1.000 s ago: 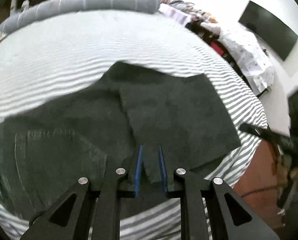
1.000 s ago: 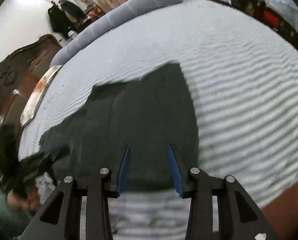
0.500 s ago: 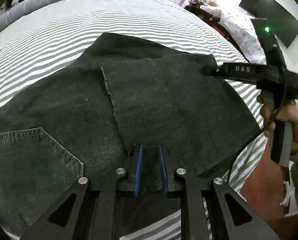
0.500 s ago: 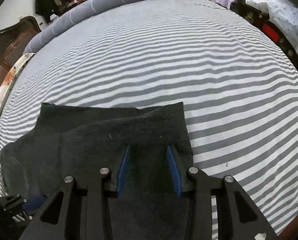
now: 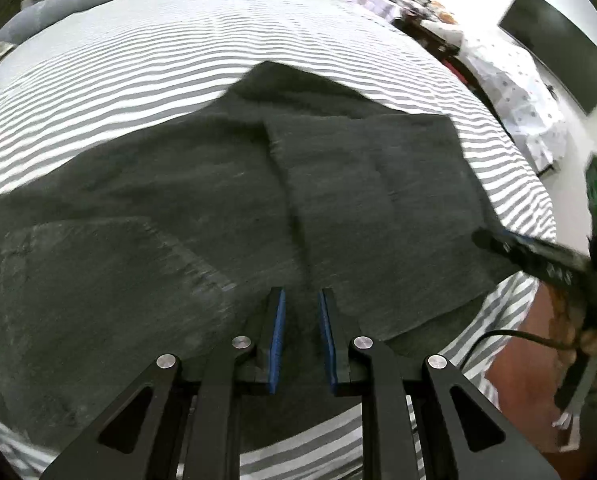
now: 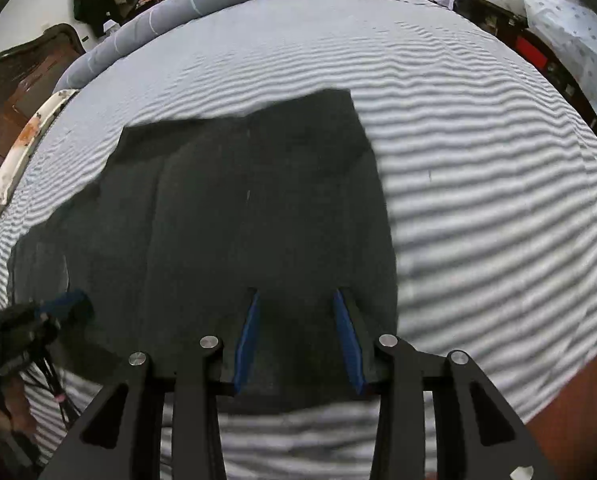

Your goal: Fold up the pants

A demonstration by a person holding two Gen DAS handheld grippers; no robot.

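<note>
Dark pants (image 5: 226, 216) spread on the striped bed (image 5: 146, 64), filling the middle of both views.

The left gripper (image 5: 301, 304) sits low centre with its blue pads narrowly apart over a fold edge; whether they pinch cloth, I cannot tell. The right gripper (image 6: 296, 300) stands wide over the pants' near edge, gripping nothing.
</note>
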